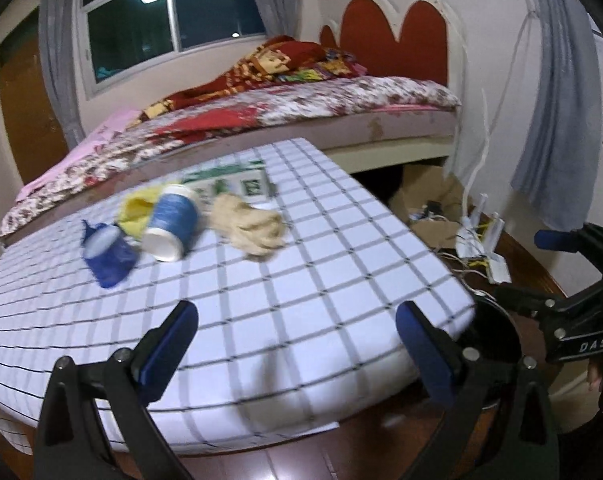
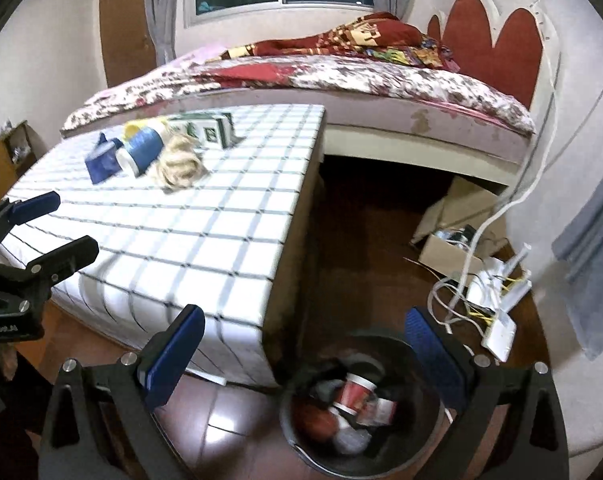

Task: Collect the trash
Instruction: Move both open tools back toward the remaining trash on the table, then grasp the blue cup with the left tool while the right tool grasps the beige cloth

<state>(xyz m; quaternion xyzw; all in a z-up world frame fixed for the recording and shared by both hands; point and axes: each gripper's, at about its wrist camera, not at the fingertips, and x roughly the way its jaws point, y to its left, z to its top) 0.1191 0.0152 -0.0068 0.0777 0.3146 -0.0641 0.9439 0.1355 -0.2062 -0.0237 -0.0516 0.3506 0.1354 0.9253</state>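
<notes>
On the white checked table (image 1: 301, 280) lie a blue paper cup on its side (image 1: 171, 222), a crumpled blue wrapper (image 1: 107, 256), a yellow piece (image 1: 135, 212), a beige crumpled wad (image 1: 253, 226) and a green-and-white carton (image 1: 237, 184). My left gripper (image 1: 297, 328) is open and empty over the table's near edge. My right gripper (image 2: 305, 344) is open and empty above the dark bin (image 2: 301, 444) on the floor, which holds a red-and-white cup (image 2: 353, 394) and other trash. The same table items show in the right wrist view, with the blue cup (image 2: 141, 150) among them.
A bed (image 2: 341, 76) with floral cover stands behind the table. A cardboard box (image 2: 449, 248), white cables and a white router (image 2: 497, 320) lie on the wooden floor to the right. A grey curtain (image 1: 557, 120) hangs at right.
</notes>
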